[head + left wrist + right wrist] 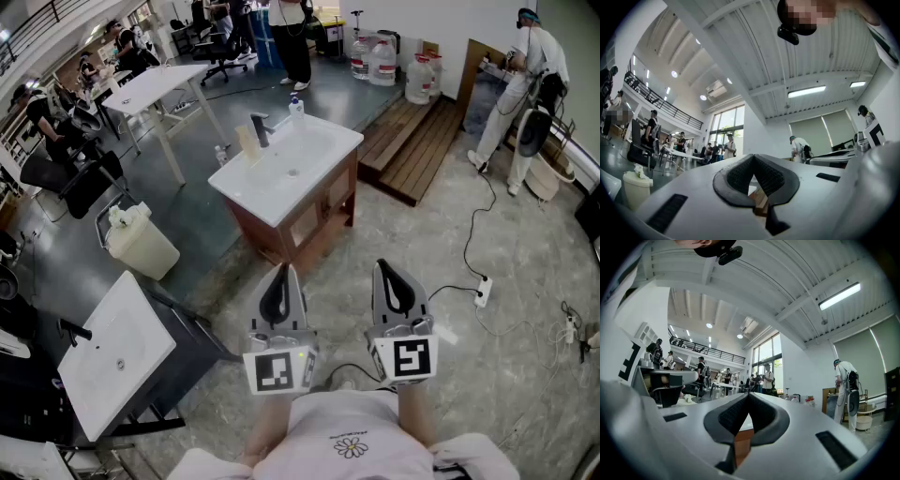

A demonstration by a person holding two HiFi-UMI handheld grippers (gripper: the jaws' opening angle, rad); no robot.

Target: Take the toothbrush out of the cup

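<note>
From where I stand, the left gripper point(285, 274) is held close in front of the person's body, and its fingers point(736, 176) are pressed together at the tips with nothing between them. The thing to reach is well ahead of those fingers and a little to their left: a pale cup point(247, 142) standing upright at the back left of the washstand point(323, 159), just left of the dark tap point(261, 128). Open floor lies between the fingers and the washstand, so nothing is within reach yet. I take the toothbrush to be in that cup, but it is too small and too far off for me to make out, and I cannot say which way its handle leans. If it stands in the cup as usual, its long axis would run roughly up and down, which calls for a grip from the side or from above and a straight lift. The right gripper point(384, 267) is beside the left one and points the same way. Its fingers point(729, 416) are also closed on each other and empty. The cup is farther to the left of these fingers, so I judge the left gripper the nearer of the two.
</note>
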